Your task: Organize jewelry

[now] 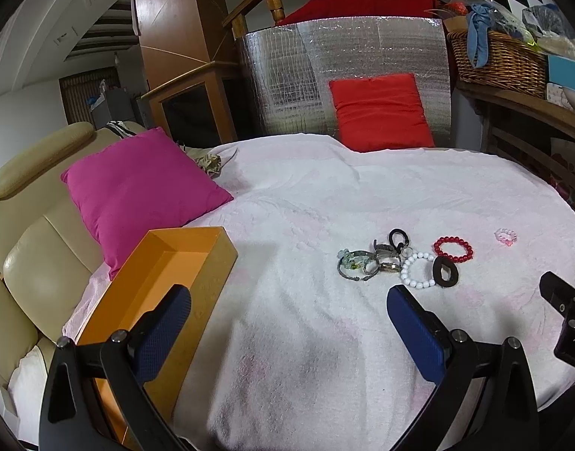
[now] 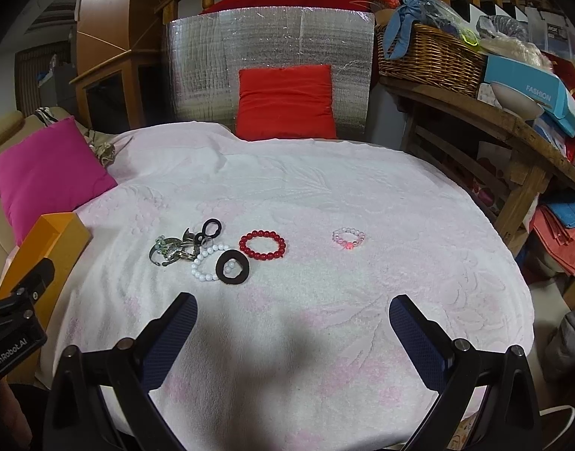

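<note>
red bead bracelet (image 2: pixel 262 245) lies beside white bead bracelet (image 2: pixel 208 263); left tool (image 1: pixel 287 300) and right tool (image 2: pixel 293 306) gape apart.

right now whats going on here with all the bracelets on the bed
A person holds a two-finger gripper in each hand over a white towel, and both the left gripper and the right gripper are open and empty. The jewelry is untouched: a tangled pile of metal pieces, a white bead bracelet, a black ring, a red bead bracelet and, apart, a pink bead bracelet. The orange box at the left looks empty.
</note>
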A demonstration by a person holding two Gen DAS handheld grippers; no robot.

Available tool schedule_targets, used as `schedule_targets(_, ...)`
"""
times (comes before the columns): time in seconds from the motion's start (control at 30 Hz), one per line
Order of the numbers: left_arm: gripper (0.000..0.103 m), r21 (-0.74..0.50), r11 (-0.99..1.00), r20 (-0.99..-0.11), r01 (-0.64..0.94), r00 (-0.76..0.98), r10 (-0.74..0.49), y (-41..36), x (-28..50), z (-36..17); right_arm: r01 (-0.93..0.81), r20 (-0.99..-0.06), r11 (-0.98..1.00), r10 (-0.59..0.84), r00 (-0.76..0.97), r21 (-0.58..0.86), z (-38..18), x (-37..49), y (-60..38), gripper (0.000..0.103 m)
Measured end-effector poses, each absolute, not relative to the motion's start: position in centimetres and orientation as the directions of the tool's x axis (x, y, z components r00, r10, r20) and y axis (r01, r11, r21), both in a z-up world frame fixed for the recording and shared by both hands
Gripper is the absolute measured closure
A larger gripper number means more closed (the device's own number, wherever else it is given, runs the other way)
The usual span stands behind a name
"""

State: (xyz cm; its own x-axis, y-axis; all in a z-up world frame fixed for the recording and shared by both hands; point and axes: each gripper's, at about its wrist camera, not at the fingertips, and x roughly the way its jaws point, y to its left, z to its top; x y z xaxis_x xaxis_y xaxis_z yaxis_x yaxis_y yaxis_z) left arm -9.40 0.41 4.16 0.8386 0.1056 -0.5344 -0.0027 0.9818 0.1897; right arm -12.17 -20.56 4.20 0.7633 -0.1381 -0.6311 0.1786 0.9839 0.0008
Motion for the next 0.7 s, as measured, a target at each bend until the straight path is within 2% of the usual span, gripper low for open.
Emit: schedule_targets(0.7, 0.000, 0.196, 0.980, -0.579, -0.024, 0.804, 0.135, 1.4, -6.4, 0.8, 0.175, -0.672, 0.985, -0.129, 0.729, 0.001, 1.9, -10.2, -20.6, 0.000)
